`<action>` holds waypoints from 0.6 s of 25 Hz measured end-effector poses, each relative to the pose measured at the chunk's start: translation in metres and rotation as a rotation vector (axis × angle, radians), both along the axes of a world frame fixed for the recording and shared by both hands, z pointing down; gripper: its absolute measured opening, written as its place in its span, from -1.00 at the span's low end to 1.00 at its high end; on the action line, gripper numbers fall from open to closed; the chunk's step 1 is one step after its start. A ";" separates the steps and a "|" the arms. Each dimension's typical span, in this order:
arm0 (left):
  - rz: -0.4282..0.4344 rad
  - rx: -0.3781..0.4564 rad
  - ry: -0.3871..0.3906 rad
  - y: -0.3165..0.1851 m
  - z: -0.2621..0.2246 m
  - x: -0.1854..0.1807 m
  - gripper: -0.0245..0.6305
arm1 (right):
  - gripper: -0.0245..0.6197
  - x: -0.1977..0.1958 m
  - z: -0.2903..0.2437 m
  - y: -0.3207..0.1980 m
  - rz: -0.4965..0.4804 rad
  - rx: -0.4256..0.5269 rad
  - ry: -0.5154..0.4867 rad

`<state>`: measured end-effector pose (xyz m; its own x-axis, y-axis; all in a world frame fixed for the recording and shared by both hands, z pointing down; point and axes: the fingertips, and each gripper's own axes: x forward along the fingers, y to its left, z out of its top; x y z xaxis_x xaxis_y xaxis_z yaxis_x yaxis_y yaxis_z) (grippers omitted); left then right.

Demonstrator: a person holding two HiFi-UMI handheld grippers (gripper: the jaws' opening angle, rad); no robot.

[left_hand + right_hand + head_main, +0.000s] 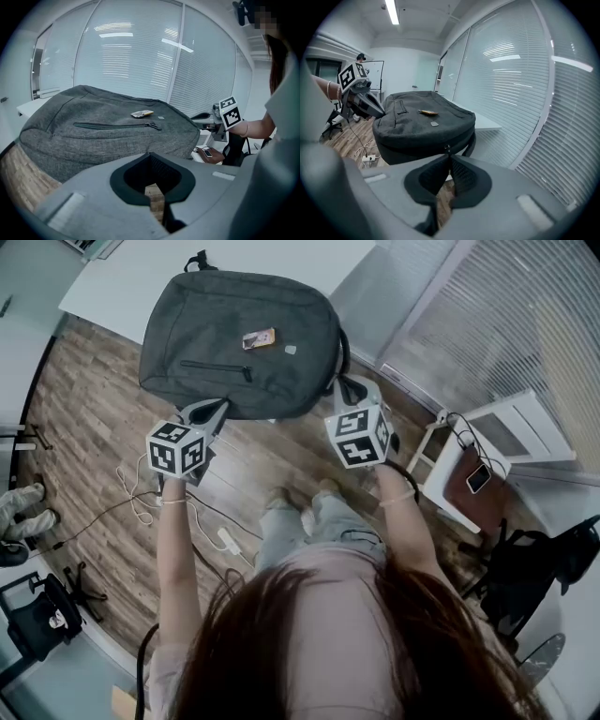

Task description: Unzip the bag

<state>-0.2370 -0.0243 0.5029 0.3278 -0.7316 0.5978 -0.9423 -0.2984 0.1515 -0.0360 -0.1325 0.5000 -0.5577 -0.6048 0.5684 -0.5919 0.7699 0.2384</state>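
A grey backpack (239, 334) lies flat on a white table (122, 277), its near end hanging over the table's edge. Its front pocket zipper (117, 125) is closed, and a small yellow tag (259, 338) lies on top. My left gripper (214, 411) is shut at the bag's near left edge (108, 140); I cannot tell whether it pinches any fabric. My right gripper (349, 390) sits at the near right corner. Its jaws are closed together on the main zipper pull (448, 149), which sticks out at their tip (449, 153).
A wall of glass and blinds runs along the right. A small white stand (441, 442) by the right arm carries a phone (478, 477). Cables and a power strip (230, 540) lie on the wooden floor below. Office chairs stand at the lower left (37, 615) and right (544, 568).
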 end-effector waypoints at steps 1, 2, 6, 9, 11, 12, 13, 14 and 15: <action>0.002 -0.002 -0.004 0.000 0.000 0.000 -0.90 | -0.88 0.000 0.000 -0.002 -0.007 0.001 0.002; 0.004 -0.004 -0.009 0.000 0.000 0.000 -0.90 | -0.88 0.000 -0.001 -0.005 -0.012 0.001 0.003; 0.008 -0.008 -0.028 0.000 0.001 0.001 -0.90 | -0.88 0.001 -0.002 -0.012 -0.037 0.001 0.003; 0.012 -0.010 -0.038 0.000 0.001 0.001 -0.90 | -0.88 0.001 -0.003 -0.019 -0.052 0.003 0.004; 0.016 -0.010 -0.039 0.000 0.001 0.002 -0.90 | -0.88 0.002 -0.004 -0.023 -0.061 0.007 0.006; 0.018 -0.008 -0.039 0.000 0.001 0.002 -0.90 | -0.88 0.002 -0.004 -0.025 -0.067 0.008 0.006; 0.018 -0.007 -0.038 0.000 0.001 0.002 -0.90 | -0.88 0.001 -0.005 -0.027 -0.072 0.009 0.007; 0.019 -0.007 -0.038 -0.001 0.001 0.002 -0.90 | -0.88 0.001 -0.005 -0.029 -0.078 0.009 0.009; 0.020 -0.008 -0.039 -0.001 0.001 0.001 -0.90 | -0.88 0.000 -0.005 -0.031 -0.084 0.008 0.010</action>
